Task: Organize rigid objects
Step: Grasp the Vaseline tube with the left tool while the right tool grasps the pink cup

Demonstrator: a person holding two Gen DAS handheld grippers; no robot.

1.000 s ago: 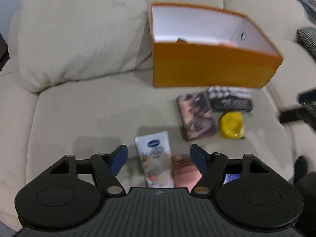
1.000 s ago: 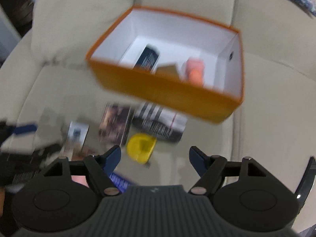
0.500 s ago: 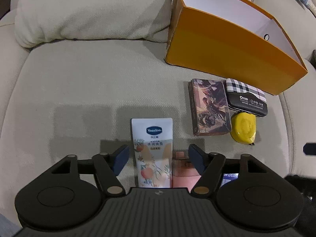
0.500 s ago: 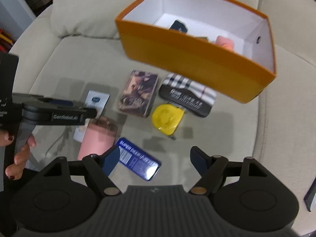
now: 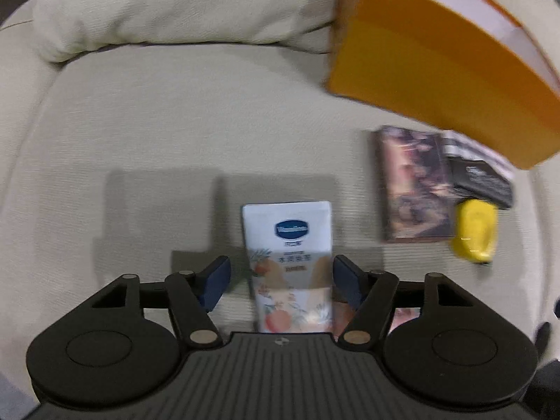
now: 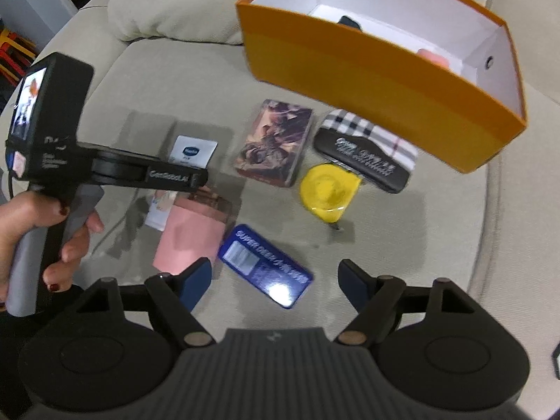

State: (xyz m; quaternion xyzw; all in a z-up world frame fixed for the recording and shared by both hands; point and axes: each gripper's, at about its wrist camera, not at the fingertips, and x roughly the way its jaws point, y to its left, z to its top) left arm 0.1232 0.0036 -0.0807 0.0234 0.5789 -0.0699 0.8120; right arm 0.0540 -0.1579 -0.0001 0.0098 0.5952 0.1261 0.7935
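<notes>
Over sofa seat (image 5: 147, 133) | left claw (image 5: 281, 280) spread astride Vaseline box (image 5: 288, 245) | right claw (image 6: 274, 280) spread

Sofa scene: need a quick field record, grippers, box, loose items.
surface: beige sofa seat
container: orange box, open top, some items inside
left gripper: open, straddling white Vaseline carton
right gripper: open, empty, above blue tin
loose items: pink box, illustrated card box, plaid-and-black case, yellow round object
carton contact: cannot tell, blurred
</notes>
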